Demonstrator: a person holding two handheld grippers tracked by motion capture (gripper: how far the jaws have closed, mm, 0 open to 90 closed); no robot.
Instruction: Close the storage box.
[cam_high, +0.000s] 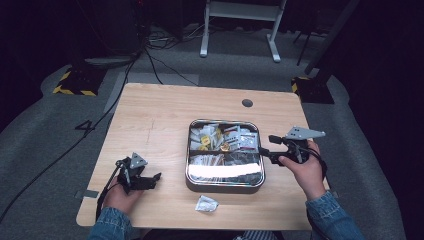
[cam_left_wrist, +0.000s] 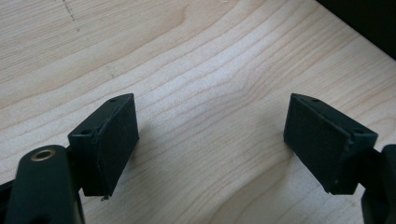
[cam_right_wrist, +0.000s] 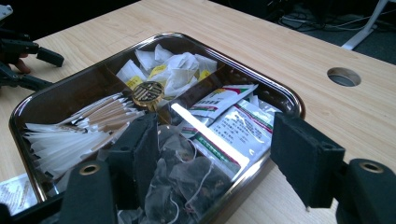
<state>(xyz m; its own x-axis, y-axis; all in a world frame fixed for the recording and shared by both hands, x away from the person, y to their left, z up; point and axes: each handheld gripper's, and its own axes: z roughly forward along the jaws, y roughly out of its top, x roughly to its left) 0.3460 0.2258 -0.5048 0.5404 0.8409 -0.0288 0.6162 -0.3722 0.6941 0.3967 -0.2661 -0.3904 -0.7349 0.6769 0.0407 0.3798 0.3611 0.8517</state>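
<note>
We judge work early: right tool (cam_right_wrist: 212, 154) open, empty, at tray (cam_high: 225, 185) edge, pyramid tea bags (cam_right_wrist: 187, 179) just below its jaws. Left tool (cam_left_wrist: 210, 140) open over bare tabletop (cam_left_wrist: 210, 56). Loose sachet (cam_high: 206, 204) lies between tools, unpicked.

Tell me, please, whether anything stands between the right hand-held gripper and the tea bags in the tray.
Nothing visible does. The right hand-held gripper is open at the tray's rim, with the dark tea bags lying uncovered just beyond its jaws.
</note>
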